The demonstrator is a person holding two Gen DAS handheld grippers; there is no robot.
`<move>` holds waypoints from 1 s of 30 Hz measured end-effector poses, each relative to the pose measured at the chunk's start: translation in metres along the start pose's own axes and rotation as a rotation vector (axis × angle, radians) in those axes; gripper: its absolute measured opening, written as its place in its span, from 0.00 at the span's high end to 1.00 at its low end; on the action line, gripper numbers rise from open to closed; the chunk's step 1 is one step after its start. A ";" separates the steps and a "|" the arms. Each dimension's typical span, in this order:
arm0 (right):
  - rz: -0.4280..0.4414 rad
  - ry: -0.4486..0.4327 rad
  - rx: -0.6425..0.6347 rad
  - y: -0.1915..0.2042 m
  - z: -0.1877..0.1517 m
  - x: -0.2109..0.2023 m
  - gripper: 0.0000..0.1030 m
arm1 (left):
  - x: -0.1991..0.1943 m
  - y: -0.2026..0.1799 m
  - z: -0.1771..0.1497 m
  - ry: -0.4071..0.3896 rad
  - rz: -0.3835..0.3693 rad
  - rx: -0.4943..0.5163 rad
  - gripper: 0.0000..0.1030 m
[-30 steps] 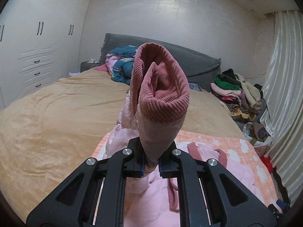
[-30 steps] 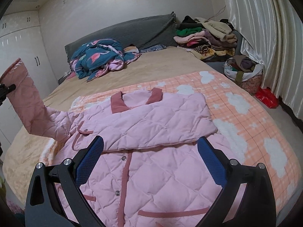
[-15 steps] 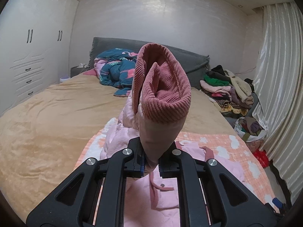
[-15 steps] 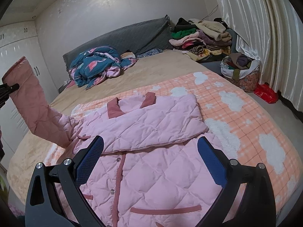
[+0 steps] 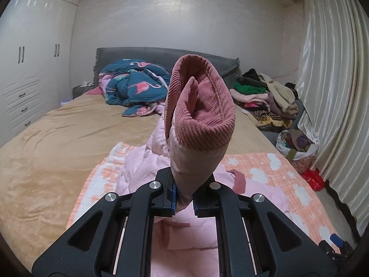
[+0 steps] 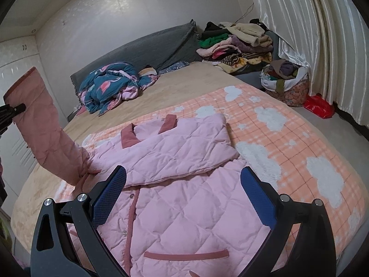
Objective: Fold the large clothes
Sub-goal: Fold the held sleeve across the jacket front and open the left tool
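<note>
A pink quilted jacket [image 6: 184, 198] lies front-up on the orange plaid blanket [image 6: 288, 138], one sleeve folded flat across its chest. The other sleeve [image 6: 43, 133] rises off the bed at the left. My left gripper [image 5: 183, 199] is shut on that sleeve just below its dusty-rose ribbed cuff [image 5: 200, 106], which stands upright in front of the camera. Its fingertips [image 6: 13, 109] show at the left edge of the right wrist view. My right gripper [image 6: 183, 197] hangs open over the jacket's lower front, nothing between its blue pads.
A blue flamingo-print duvet [image 6: 108, 87] is bunched by the grey headboard [image 6: 147, 46]. A pile of clothes [image 6: 235, 41] and a full basket [image 6: 286, 80] sit at the right, near the curtain [image 6: 311, 34]. White wardrobes [image 5: 30, 73] line the left wall.
My left gripper has carried the held sleeve sideways, so the room has shifted left in its view. The right gripper has drifted a little over the jacket and stayed open.
</note>
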State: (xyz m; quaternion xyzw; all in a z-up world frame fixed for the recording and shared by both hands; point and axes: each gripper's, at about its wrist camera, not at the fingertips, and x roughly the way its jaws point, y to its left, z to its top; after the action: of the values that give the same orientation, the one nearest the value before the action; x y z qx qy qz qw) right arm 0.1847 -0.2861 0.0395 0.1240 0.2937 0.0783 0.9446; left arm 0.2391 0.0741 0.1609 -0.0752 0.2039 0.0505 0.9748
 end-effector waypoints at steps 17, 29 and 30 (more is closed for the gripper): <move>-0.023 0.016 0.052 -0.053 -0.006 0.011 0.04 | 0.037 -0.089 -0.027 0.093 -0.097 0.088 0.97; -0.052 0.044 0.085 -0.080 -0.018 0.026 0.04 | 0.074 -0.134 -0.071 0.181 -0.183 0.153 0.96; -0.053 0.047 0.086 -0.081 -0.019 0.028 0.04 | 0.077 -0.135 -0.075 0.190 -0.191 0.160 0.95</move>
State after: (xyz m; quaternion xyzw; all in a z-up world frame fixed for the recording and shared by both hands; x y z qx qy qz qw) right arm 0.2025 -0.3535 -0.0128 0.1548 0.3219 0.0435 0.9330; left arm 0.2973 -0.0664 0.0788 -0.0209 0.2903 -0.0661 0.9544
